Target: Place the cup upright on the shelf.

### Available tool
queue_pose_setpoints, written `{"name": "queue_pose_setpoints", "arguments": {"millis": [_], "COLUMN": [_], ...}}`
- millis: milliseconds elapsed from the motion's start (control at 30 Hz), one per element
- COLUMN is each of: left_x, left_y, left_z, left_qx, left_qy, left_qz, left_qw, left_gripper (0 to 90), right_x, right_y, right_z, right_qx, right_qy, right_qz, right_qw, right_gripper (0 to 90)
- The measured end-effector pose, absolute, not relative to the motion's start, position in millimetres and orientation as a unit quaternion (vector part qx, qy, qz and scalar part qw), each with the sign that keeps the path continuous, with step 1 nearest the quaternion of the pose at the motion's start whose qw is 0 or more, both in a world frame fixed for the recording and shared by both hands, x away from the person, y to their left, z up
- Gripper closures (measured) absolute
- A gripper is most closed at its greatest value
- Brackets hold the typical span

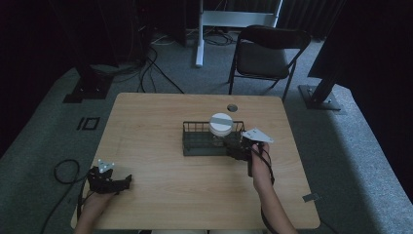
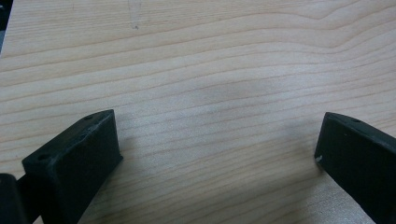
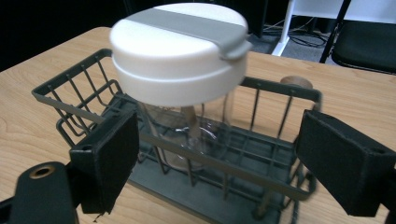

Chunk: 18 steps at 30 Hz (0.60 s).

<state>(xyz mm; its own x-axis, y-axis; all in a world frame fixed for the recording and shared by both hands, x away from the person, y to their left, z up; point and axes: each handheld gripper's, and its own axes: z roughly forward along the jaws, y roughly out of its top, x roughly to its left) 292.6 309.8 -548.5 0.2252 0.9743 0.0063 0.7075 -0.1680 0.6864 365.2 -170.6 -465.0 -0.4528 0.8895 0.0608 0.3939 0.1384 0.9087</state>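
No readable text, label, brand or number is showing anywhere. The jar's white lid (image 3: 180,51) is carrying only a plain grey band, and the wire basket (image 3: 261,154) is bearing no markings.

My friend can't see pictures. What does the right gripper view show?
A clear jar with a white lid stands in a dark wire basket on a wooden table. The right gripper faces it, jaws open.
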Motion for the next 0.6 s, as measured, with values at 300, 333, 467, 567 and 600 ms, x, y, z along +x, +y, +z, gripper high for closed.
{"name": "queue_pose_setpoints", "arguments": {"millis": [300, 333, 467, 567, 600], "left_x": [292.6, 292.6, 292.6, 292.6, 292.6], "left_y": [309.9, 309.8, 309.8, 309.8, 309.8], "left_z": [-548.5, -548.5, -548.5, -548.5, -548.5], "left_qx": [0.728, 0.728, 0.728, 0.728, 0.728], "left_qy": [0.577, 0.577, 0.578, 0.578, 0.578], "left_qz": [0.232, 0.232, 0.232, 0.232, 0.232], "left_qw": [0.287, 0.287, 0.287, 0.287, 0.287], "left_gripper": [0.2, 0.1, 0.2, 0.2, 0.2], "right_x": [359.6, 359.0, 355.3, 352.7, 351.7], "right_y": [-190.8, -193.1, -201.9, -206.9, -208.4], "right_z": [-469.0, -469.9, -473.4, -477.3, -478.9], "right_qx": [0.458, 0.459, 0.467, 0.467, 0.466], "right_qy": [0.711, 0.710, 0.706, 0.710, 0.710], "right_qz": [0.463, 0.462, 0.463, 0.457, 0.458], "right_qw": [0.267, 0.267, 0.264, 0.264, 0.261], "right_gripper": [13.2, 13.2, 13.2, 13.2, 13.2]}}
